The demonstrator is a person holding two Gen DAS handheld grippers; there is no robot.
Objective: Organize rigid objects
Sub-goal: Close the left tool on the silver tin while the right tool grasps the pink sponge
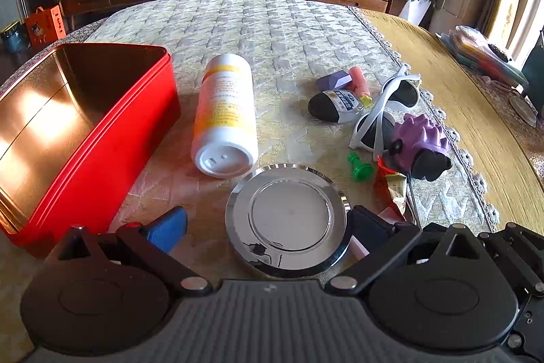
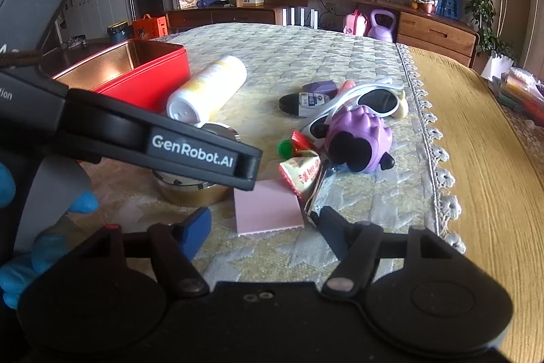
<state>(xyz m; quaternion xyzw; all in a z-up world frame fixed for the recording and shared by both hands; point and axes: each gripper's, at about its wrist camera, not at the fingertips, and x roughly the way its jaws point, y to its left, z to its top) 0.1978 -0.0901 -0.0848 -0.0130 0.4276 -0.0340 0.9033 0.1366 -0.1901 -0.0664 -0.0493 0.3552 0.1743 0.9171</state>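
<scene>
An open red tin box (image 1: 112, 131) with a gold inside stands at the left, also in the right wrist view (image 2: 149, 73). A white and yellow bottle (image 1: 224, 114) lies beside it. My left gripper (image 1: 268, 227) is open, its fingers on either side of a round silver tin (image 1: 287, 218) without touching it. My right gripper (image 2: 263, 227) is open and empty over a pink pad (image 2: 267, 208). White sunglasses (image 1: 387, 111), a purple toy (image 1: 420, 142), a small black-capped bottle (image 1: 335, 106) and a green piece (image 1: 360, 167) lie at the right.
A snack wrapper (image 2: 301, 174) lies by the pink pad. A purple block (image 1: 333, 80) and a pink stick (image 1: 358, 80) lie behind the small bottle. The quilted mat's lace edge (image 1: 469, 159) runs along the right, with a yellow cloth (image 2: 482, 165) beyond.
</scene>
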